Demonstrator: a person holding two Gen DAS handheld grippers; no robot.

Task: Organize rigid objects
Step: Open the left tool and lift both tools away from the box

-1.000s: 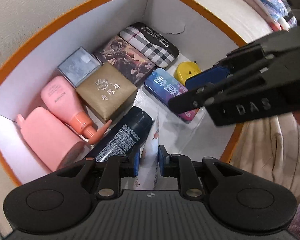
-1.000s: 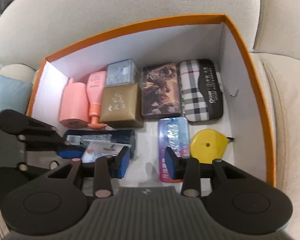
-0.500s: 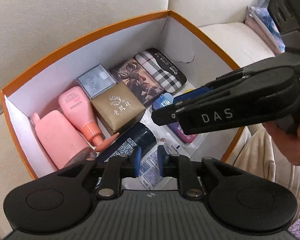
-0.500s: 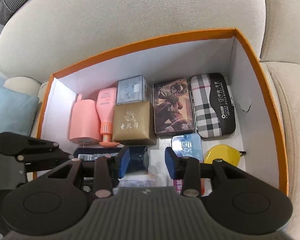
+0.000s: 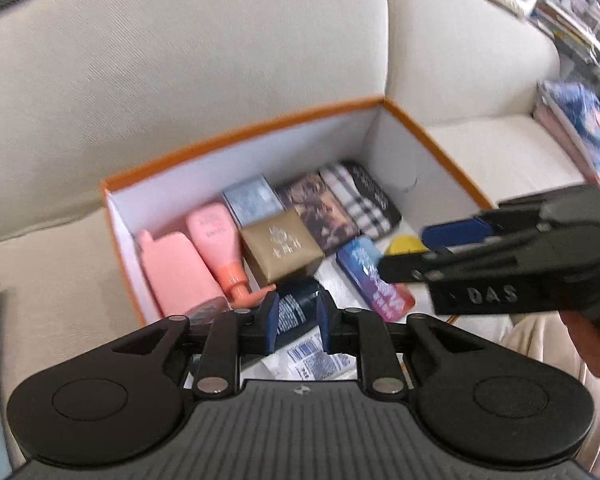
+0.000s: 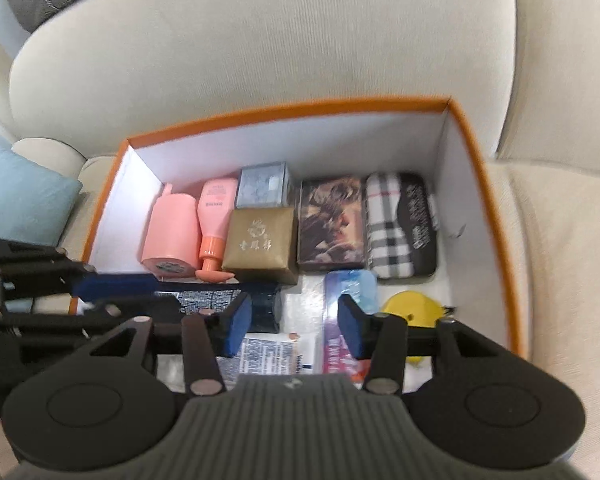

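**Box nearly packed, both grippers up and empty**

You've got the orange box (image 6: 496, 216) sitting on the cream sofa (image 6: 260, 40), and it's looking well filled. Along the back wall: the pink tub (image 6: 170, 236), the pink bottle (image 6: 214, 220), the small grey box (image 6: 262, 186), the picture tin (image 6: 330, 224) and the plaid case (image 6: 396, 224), all lying side by side. The gold box (image 6: 260, 240) sits just in front of the grey one. In the front row you have the dark blue can (image 5: 298, 312), the printed white packet (image 6: 272, 354), the blue-and-pink tin (image 5: 374, 278) and the yellow tape measure (image 6: 410, 308).

Your left gripper (image 5: 296, 322) hangs above the can, jaws narrowly apart and opening, nothing between them. Your right gripper (image 6: 294, 330) is over the packet, jaws widening too, also empty.

Judging by this, most of the sorting is done. No loose items show on the sofa near the box, though much lies outside both views. What may remain is squaring up that looser front row.
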